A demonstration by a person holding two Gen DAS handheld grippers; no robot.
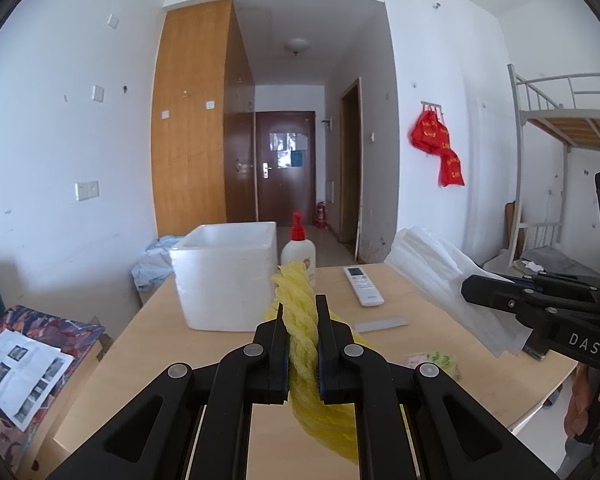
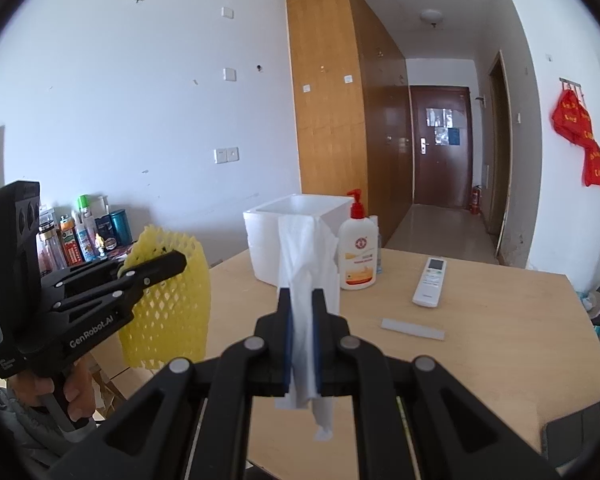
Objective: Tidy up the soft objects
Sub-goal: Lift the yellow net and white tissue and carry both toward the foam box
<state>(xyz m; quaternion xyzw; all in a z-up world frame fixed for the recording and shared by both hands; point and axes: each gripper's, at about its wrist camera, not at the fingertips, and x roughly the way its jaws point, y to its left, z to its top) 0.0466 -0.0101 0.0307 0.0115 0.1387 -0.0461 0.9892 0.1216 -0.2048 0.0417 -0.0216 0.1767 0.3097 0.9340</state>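
Note:
My left gripper [image 1: 300, 312] is shut on a yellow foam net sleeve [image 1: 300, 336] and holds it above the wooden table [image 1: 204, 364]; the sleeve also shows in the right wrist view [image 2: 168, 304]. My right gripper [image 2: 301, 300] is shut on a white soft sheet [image 2: 306, 264] and holds it above the table; the sheet also shows in the left wrist view [image 1: 440, 276]. A white foam box [image 1: 224, 276], open at the top, stands at the table's far side, ahead of both grippers.
A lotion pump bottle [image 2: 358, 256] stands right of the box. A white remote [image 2: 430, 282] and a flat white strip [image 2: 414, 329] lie on the table. A small green-pink packet [image 1: 436, 362] lies near its right edge. Bottles [image 2: 80, 236] crowd a side surface at left.

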